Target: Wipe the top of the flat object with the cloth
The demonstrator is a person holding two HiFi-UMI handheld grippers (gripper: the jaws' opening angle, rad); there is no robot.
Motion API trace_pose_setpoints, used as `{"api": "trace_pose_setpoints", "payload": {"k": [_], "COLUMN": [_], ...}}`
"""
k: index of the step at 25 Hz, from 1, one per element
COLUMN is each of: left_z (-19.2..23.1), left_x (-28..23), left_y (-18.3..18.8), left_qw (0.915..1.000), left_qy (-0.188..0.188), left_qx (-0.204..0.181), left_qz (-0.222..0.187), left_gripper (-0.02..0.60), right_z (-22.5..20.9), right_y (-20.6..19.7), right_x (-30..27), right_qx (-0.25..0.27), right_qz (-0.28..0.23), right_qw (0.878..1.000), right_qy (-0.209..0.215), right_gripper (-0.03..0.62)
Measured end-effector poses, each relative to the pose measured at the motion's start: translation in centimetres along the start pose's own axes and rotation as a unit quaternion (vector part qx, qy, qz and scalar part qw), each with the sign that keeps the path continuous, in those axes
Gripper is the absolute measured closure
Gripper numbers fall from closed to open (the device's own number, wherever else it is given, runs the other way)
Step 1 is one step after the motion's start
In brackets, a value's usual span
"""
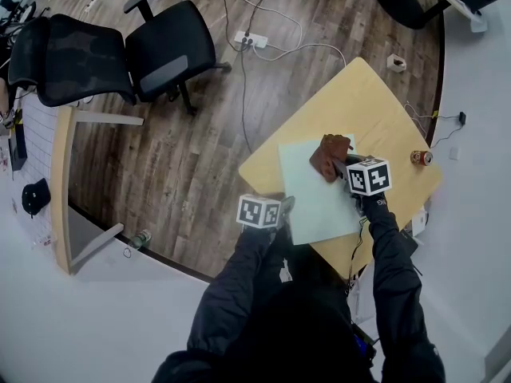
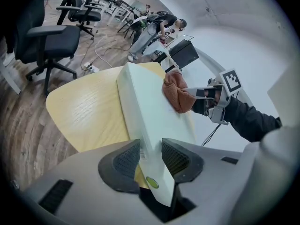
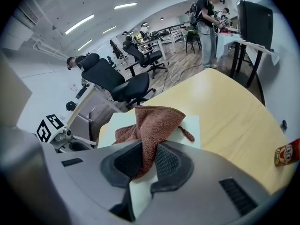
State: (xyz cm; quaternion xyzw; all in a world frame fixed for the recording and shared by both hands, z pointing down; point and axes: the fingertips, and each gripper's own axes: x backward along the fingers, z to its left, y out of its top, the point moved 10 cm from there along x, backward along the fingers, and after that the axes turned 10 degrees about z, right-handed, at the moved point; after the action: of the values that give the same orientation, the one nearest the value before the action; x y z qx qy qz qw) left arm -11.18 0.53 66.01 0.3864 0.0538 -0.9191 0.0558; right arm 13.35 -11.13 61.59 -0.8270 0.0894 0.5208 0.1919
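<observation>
Upper left of the head view: two black office chairs [image 1: 164,54] stand on the wood floor [image 1: 184,158].

Centre of the frame: the left gripper [image 2: 150,161] is clenched on the near edge of the flat object [image 1: 315,194]. One jaw pad presses against each face. The flat object is a pale slab that lies on the light wooden table [image 1: 375,102], toward the table's lower left side.

Right of centre: the rust-brown cloth [image 1: 330,156] rests bunched on the top of the flat object, at its upper right corner. The right gripper [image 3: 145,161] is clenched on a fold of the cloth, and the rest of the cloth spreads ahead of the jaws over the slab.

Far right: a small can [image 1: 421,157] lies near the table's right edge, well apart from the flat object.
</observation>
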Motion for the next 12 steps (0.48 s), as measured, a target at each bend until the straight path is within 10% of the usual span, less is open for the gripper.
{"api": "trace_pose_setpoints", "payload": {"k": [12], "left_z": [-0.3], "left_x": [-0.1], "left_y": [0.1], "left_qw": [1.0], "left_qy": [0.007], "left_qx": [-0.003], "left_qz": [0.003], "left_gripper": [0.422], "right_z": [-3.6], "right_y": [-1.7], "right_x": [2.5], "right_qx": [-0.014], "right_qz": [-0.01], "right_qw": [0.998], "right_qy": [-0.068], "right_gripper": [0.522]}}
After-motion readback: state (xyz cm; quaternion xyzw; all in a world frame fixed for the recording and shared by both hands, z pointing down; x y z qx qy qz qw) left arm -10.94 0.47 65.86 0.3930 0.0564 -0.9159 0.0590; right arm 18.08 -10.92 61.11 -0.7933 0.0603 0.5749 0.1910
